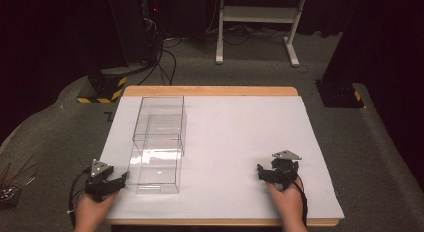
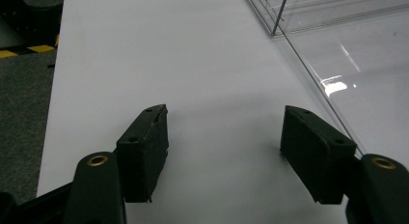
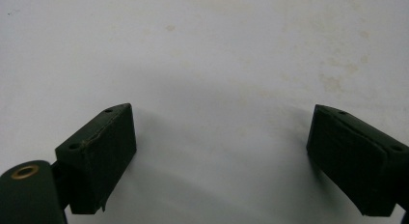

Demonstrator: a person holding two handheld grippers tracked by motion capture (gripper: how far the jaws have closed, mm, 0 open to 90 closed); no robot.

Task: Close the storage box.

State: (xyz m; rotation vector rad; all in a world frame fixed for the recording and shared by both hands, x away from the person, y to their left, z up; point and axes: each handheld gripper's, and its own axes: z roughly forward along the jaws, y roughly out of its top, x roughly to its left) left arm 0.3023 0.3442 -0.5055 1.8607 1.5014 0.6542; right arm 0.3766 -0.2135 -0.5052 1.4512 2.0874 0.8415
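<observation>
Rested low on white paper-covered table (image 1: 240, 142): left gripper (image 1: 122, 178), jaws apart, empty, just beside nearer clear rectangular plastic box (image 1: 155, 167); right gripper (image 1: 260, 173), jaws wide, well apart. Farther: second clear box (image 1: 160, 117), touching. Likely pre-grasp; next calls for closing on near wall.

On my surface (image 1: 240, 137), two clear boxes sit left of centre, the far box (image 1: 160, 119) resting partly on the near box (image 1: 155, 164). My left gripper (image 1: 122, 178) lies just beside the near box; my right gripper (image 1: 261, 172) well apart, right.
</observation>
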